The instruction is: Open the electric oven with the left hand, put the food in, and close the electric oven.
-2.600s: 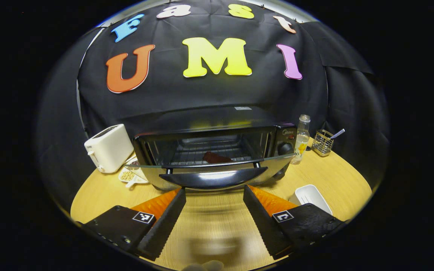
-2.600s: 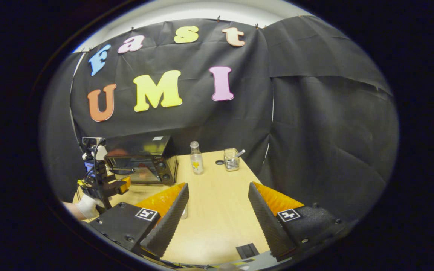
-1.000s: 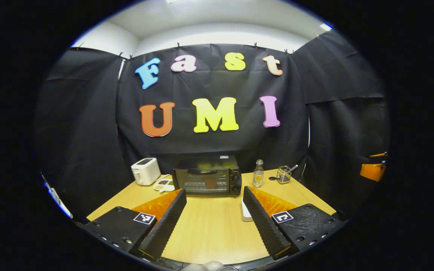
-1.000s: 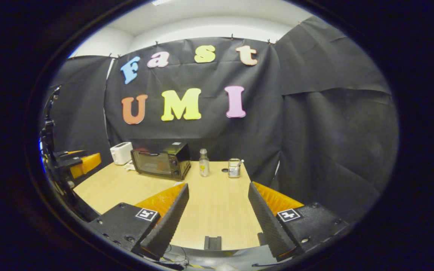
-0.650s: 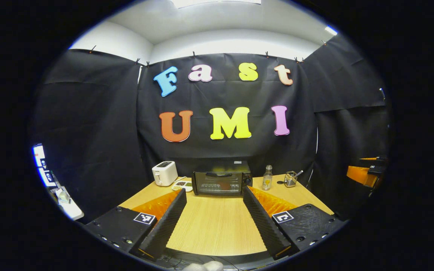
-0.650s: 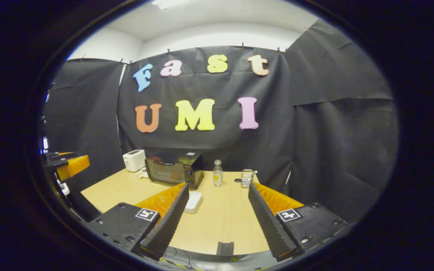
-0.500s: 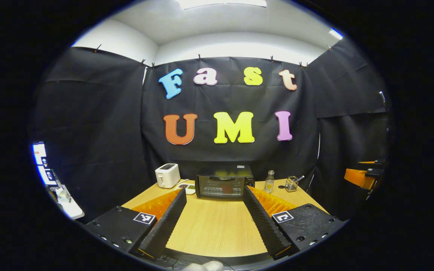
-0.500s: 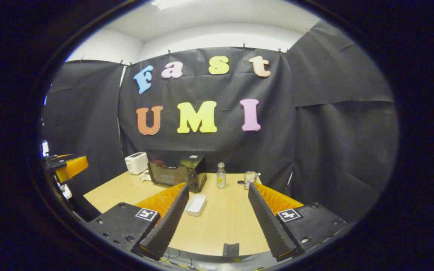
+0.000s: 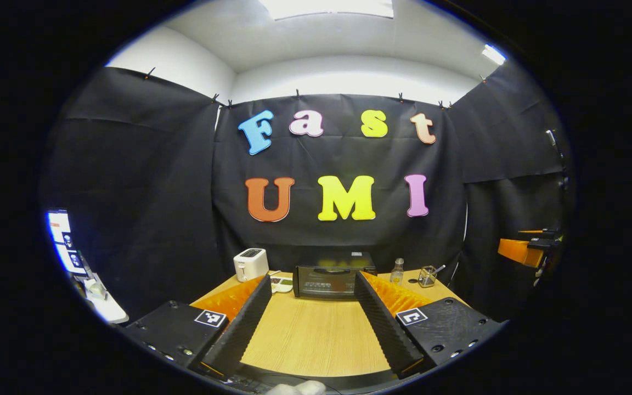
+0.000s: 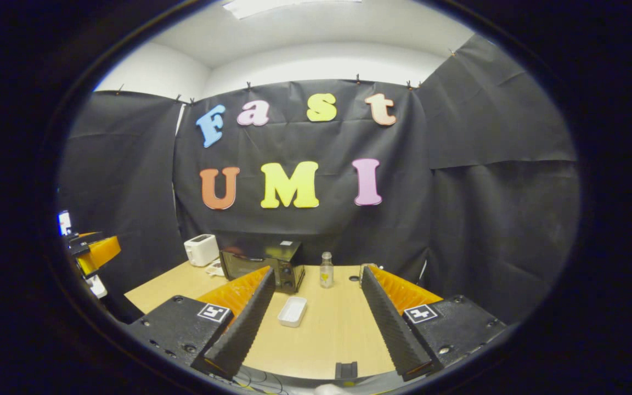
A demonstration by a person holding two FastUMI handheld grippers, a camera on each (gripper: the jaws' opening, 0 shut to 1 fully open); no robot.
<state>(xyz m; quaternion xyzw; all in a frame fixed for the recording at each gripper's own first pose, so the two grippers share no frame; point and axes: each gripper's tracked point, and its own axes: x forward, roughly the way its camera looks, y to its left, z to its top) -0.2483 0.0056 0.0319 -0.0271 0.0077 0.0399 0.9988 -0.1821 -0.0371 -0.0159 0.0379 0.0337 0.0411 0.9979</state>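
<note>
- Electric oven [image 9: 333, 274]: door closed at the table's [image 9: 305, 334] far edge; task apparently complete.
- Left gripper [image 9: 310, 318], right gripper [image 10: 319, 318]: fingers spread, empty, well clear of the oven.

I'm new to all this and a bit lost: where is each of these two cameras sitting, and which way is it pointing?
Left gripper view: rides on the left tool, back from the table's near edge, facing the closed oven head-on; its own two open fingers show at the bottom, the right tool far right.
Right gripper view: rides on the right tool, facing the table's right part, the white tray ahead; own open fingers below, the left tool far left.
Shared: oven, toaster, bottle, table.
</note>
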